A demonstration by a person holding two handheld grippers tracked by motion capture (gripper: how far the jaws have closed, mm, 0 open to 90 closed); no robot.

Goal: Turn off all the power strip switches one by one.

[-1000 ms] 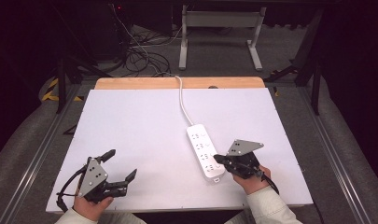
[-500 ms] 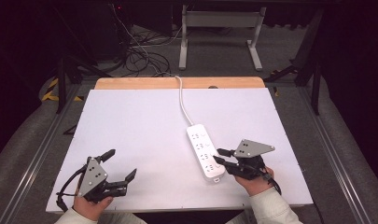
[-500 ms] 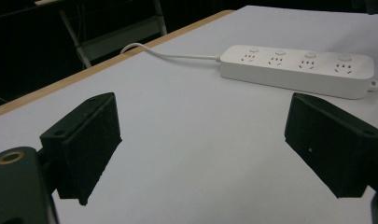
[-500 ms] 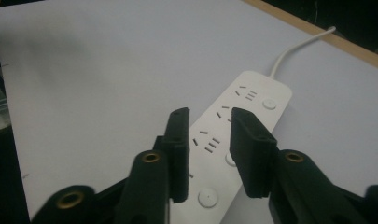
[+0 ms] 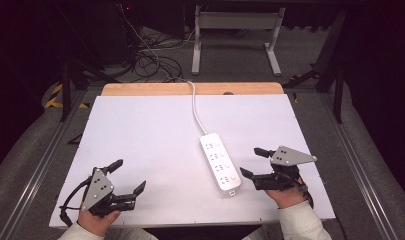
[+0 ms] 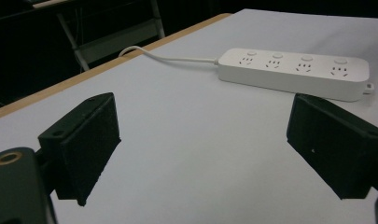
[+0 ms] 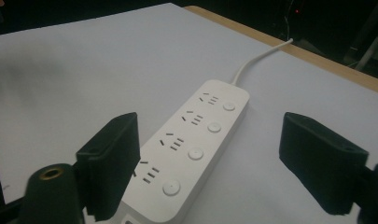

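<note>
A white power strip (image 5: 219,162) with several sockets and buttons lies right of the middle of the white table (image 5: 150,135), its cable (image 5: 194,107) running to the far edge. My right gripper (image 5: 253,161) is open just right of the strip's near end, with nothing between its jaws. In the right gripper view the strip (image 7: 191,140) lies close ahead between the jaws. My left gripper (image 5: 128,176) is open and empty at the near left of the table. From the left gripper view the strip (image 6: 294,72) lies farther off, side on.
A wooden strip (image 5: 190,89) edges the table's far side. Beyond it are a grey metal stand (image 5: 235,35) and tangled cables (image 5: 150,60) on the floor. Metal rails (image 5: 35,165) run along both sides of the table.
My right gripper has drawn back slightly to the right, away from the power strip's near end. The left gripper has stayed where it was.
</note>
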